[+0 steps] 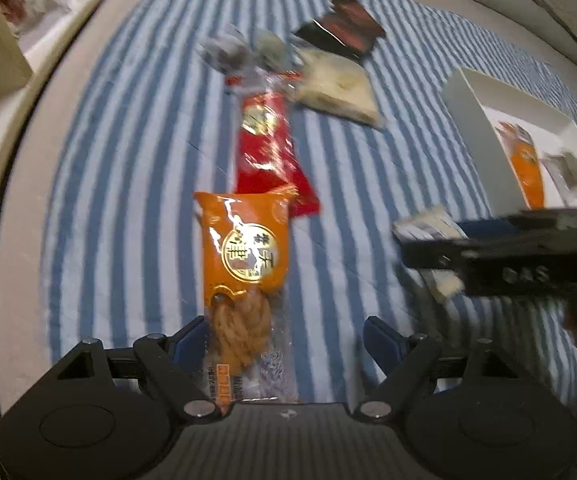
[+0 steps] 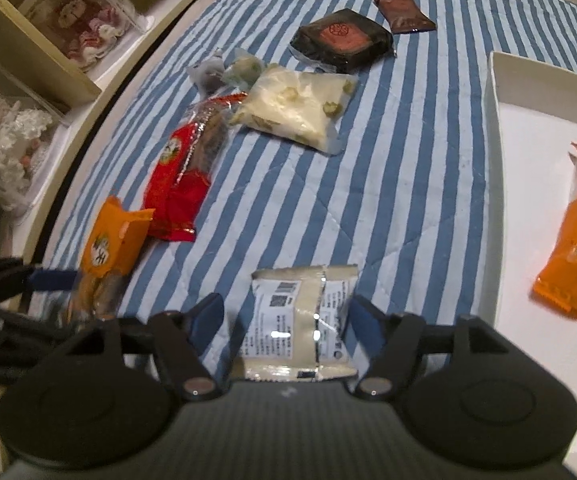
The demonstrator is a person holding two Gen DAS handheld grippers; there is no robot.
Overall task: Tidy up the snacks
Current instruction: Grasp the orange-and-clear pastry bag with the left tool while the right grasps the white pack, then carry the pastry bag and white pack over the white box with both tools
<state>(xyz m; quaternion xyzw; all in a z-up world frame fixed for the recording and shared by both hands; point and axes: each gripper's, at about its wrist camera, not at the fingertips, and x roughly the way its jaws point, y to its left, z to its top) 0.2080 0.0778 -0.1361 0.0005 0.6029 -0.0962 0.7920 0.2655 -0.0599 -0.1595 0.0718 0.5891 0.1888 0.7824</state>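
Orange snack packet [image 1: 244,264] lies lengthwise between seemingly open left tool [image 1: 284,340] fingers.

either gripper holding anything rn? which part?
Nothing gripped. Left gripper is open around the clear end of the orange snack packet; right gripper is open around the white snack packet. Neither gripper's pads press.

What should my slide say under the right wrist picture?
Open right gripper straddles a white snack packet on the striped cloth.

My feeds dim, warm-tinted; glare streaks on orange packet [image 1: 244,252] ahead of claw; left view blurred, fisheye-bent edges.
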